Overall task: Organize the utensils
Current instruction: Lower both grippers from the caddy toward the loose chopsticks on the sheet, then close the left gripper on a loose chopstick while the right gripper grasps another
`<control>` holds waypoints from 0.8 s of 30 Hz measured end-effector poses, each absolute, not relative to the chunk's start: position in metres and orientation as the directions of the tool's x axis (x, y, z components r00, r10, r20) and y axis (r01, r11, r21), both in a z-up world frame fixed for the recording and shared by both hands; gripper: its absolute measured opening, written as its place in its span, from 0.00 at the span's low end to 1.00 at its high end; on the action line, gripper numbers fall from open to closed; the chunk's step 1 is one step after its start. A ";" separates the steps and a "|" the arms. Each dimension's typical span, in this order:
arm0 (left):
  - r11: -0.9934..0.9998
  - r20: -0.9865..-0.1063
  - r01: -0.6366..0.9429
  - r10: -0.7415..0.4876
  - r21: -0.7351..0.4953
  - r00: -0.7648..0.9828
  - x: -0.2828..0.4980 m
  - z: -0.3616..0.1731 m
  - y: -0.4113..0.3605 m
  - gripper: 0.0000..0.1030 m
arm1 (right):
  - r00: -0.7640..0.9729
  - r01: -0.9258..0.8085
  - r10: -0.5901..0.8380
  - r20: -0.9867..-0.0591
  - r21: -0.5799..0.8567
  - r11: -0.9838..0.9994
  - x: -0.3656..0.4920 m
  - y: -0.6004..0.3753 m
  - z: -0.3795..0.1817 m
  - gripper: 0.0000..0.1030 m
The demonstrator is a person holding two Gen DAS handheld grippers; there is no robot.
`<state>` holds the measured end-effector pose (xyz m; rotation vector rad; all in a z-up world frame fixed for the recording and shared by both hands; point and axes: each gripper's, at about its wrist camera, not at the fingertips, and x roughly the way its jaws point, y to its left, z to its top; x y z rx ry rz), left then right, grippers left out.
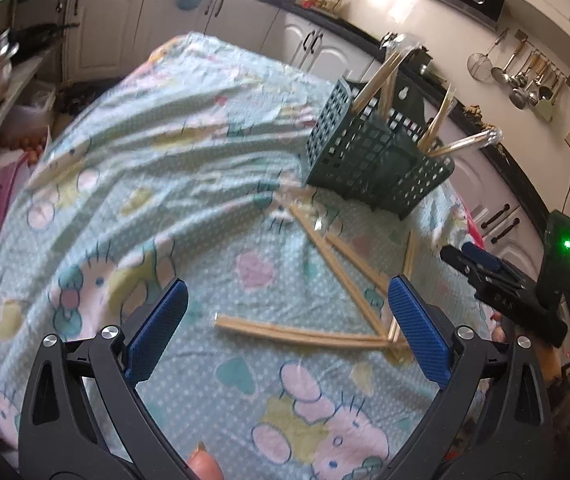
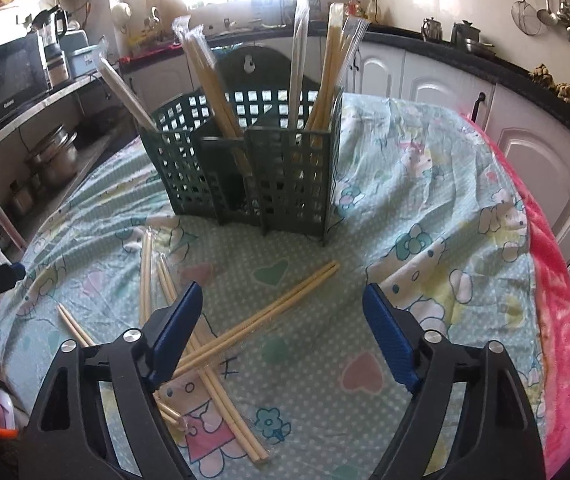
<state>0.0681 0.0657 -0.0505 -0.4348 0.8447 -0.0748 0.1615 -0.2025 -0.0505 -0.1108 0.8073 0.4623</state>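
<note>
Chopsticks in wrappers (image 2: 209, 92) already stand in the green caddy (image 2: 245, 168) toward the surface's far edge; several loose pairs (image 2: 253, 316) lie crossed mid-surface, unsorted. Left gripper (image 1: 285, 332) and right gripper (image 2: 281, 332) hover spread wide, empty.

Black two-finger grippers with blue pads

Textured blue pads (image 1: 419, 332) are mounted on black arms by silver screws (image 2: 431, 336); a bare thumb (image 1: 204, 465) is seen.
</note>
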 end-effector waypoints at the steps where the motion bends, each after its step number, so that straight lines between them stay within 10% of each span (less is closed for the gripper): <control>1: 0.905 -0.715 -0.109 -0.246 -0.411 0.655 0.067 -0.054 0.067 0.90 | 0.595 -0.439 0.354 -0.721 0.078 0.895 0.162 -0.202 -0.053 0.76; 24: 0.823 -0.750 -0.193 -0.356 -0.534 0.558 0.084 -0.104 0.068 0.64 | 0.467 -0.362 0.372 -0.802 0.210 0.908 0.206 -0.201 -0.083 0.52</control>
